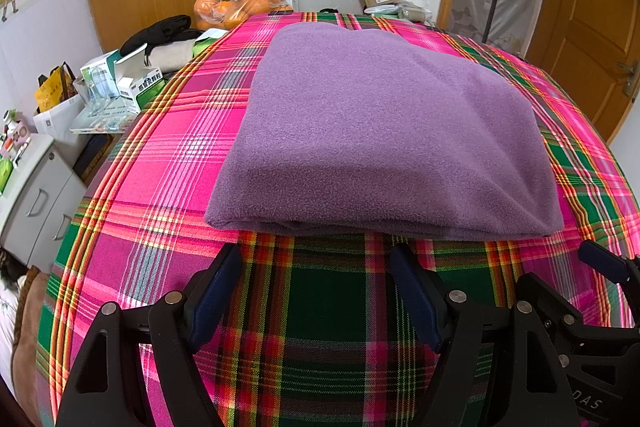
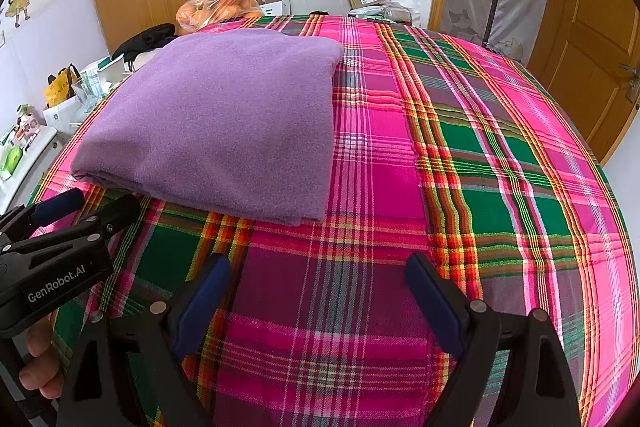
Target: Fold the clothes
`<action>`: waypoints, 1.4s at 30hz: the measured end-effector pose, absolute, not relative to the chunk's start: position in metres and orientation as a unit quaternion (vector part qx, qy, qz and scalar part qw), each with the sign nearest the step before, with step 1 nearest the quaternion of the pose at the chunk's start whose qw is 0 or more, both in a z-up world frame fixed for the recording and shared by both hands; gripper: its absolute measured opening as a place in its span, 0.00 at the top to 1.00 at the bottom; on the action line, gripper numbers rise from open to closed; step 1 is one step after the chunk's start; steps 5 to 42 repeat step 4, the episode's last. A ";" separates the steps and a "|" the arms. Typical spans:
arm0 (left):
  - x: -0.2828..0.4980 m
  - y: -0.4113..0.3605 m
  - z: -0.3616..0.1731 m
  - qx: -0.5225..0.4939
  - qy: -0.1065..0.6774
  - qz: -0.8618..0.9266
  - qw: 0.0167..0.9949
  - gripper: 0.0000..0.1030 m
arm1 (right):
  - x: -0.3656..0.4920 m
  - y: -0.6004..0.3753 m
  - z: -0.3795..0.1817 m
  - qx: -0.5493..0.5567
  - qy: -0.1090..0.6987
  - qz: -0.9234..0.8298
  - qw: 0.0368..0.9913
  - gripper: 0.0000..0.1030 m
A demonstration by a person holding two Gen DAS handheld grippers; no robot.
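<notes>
The bed (image 2: 460,167) was covered by a plaid sheet of woven cotton in pink, green and red, stretched flat. The purple garment (image 1: 380,131) was laid on it toward the far left corner in the right wrist view, already folded into a thick rectangle of several soft fleece layers with rounded edges. The folding was judged to be nearly finished; perhaps only a last tidying was left. The left gripper (image 1: 316,291) and the right gripper (image 2: 318,303) were held released above the near edge, nothing being grasped between their dark blue pads
</notes>
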State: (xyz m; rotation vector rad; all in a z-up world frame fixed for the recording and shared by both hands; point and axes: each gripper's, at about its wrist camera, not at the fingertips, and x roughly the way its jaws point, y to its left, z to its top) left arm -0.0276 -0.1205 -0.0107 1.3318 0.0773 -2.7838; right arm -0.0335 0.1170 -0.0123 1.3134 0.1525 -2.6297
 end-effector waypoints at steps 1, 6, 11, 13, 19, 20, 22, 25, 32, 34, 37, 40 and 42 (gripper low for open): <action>-0.028 -0.120 -0.011 0.431 0.025 -0.901 0.027 0.24 | -0.034 0.117 -0.012 0.444 0.052 -0.889 0.099 0.12; -0.027 -0.120 -0.011 0.431 0.025 -0.901 0.028 0.24 | -0.034 0.117 -0.012 0.444 0.052 -0.889 0.099 0.12; -0.027 -0.120 -0.011 0.431 0.025 -0.901 0.028 0.24 | -0.034 0.117 -0.012 0.444 0.052 -0.889 0.099 0.12; -0.027 -0.120 -0.011 0.431 0.025 -0.901 0.028 0.24 | -0.034 0.117 -0.012 0.444 0.052 -0.889 0.099 0.12; -0.027 -0.120 -0.011 0.431 0.025 -0.901 0.028 0.24 | -0.034 0.117 -0.012 0.444 0.052 -0.889 0.099 0.12; -0.027 -0.120 -0.011 0.431 0.025 -0.901 0.028 0.24 | -0.034 0.117 -0.012 0.444 0.052 -0.889 0.099 0.12; -0.027 -0.120 -0.011 0.431 0.025 -0.901 0.028 0.24 | -0.034 0.117 -0.012 0.444 0.052 -0.889 0.099 0.12; -0.027 -0.120 -0.011 0.431 0.025 -0.901 0.028 0.24 | -0.034 0.117 -0.012 0.444 0.052 -0.889 0.099 0.12; -0.027 -0.120 -0.011 0.431 0.025 -0.901 0.028 0.24 | -0.034 0.117 -0.012 0.444 0.052 -0.889 0.099 0.12; -0.027 -0.120 -0.011 0.431 0.025 -0.901 0.028 0.24 | -0.034 0.117 -0.012 0.444 0.052 -0.889 0.099 0.12; -0.027 -0.120 -0.011 0.431 0.025 -0.901 0.028 0.24 | -0.034 0.117 -0.012 0.444 0.052 -0.889 0.099 0.12; -0.027 -0.120 -0.011 0.431 0.025 -0.901 0.028 0.24 | -0.034 0.117 -0.012 0.444 0.052 -0.889 0.099 0.12; -0.027 -0.120 -0.011 0.431 0.025 -0.901 0.028 0.24 | -0.034 0.117 -0.012 0.444 0.052 -0.889 0.099 0.12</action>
